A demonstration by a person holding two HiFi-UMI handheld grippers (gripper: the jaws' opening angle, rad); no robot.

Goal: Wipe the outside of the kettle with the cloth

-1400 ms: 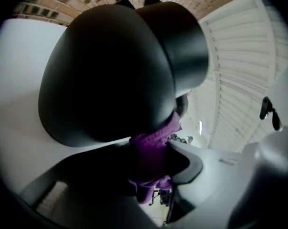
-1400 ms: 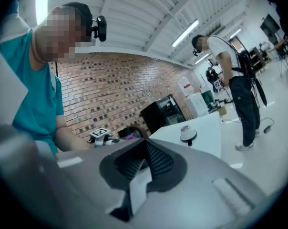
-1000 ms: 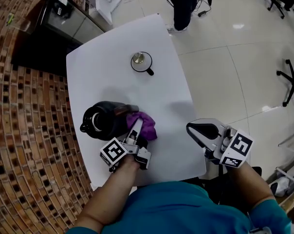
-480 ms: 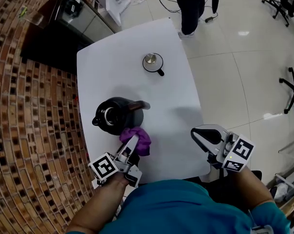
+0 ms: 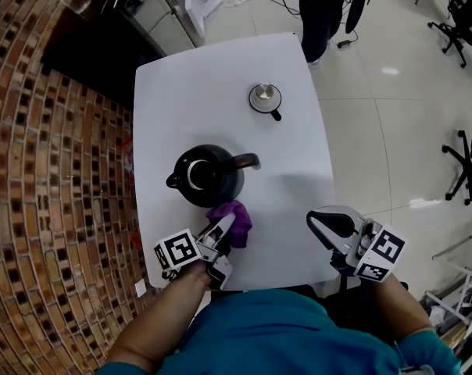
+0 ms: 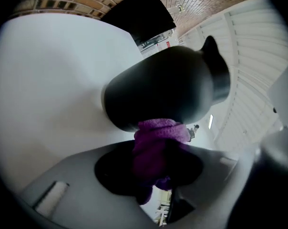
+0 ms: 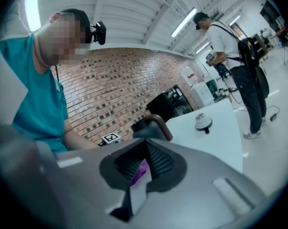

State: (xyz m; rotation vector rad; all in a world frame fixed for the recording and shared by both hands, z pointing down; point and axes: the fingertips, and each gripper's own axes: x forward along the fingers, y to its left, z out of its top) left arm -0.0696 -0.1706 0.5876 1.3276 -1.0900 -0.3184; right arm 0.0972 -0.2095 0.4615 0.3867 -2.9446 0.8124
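Observation:
The black kettle (image 5: 209,175) stands on the white table (image 5: 166,100), its handle (image 5: 248,161) pointing right and its top hole uncovered. My left gripper (image 5: 224,229) is shut on the purple cloth (image 5: 232,219), just at the kettle's near side. In the left gripper view the cloth (image 6: 158,144) bunches between the jaws of the left gripper (image 6: 156,151) and touches the kettle's (image 6: 168,89) lower wall. My right gripper (image 5: 330,223) hovers shut and empty past the table's near right corner. The right gripper view looks past that gripper (image 7: 145,149) at the handle (image 7: 156,124) and the cloth (image 7: 139,173).
The kettle's lid (image 5: 265,97) lies farther back on the table. A person (image 5: 322,6) stands beyond the far edge. A brick wall (image 5: 64,209) runs along the left, with a black cabinet (image 5: 95,37) there. An office chair (image 5: 470,162) stands on the tiled floor to the right.
My left gripper has moved with the cloth from beside the kettle's handle round to its near side. The head view has shifted. The right gripper has barely moved.

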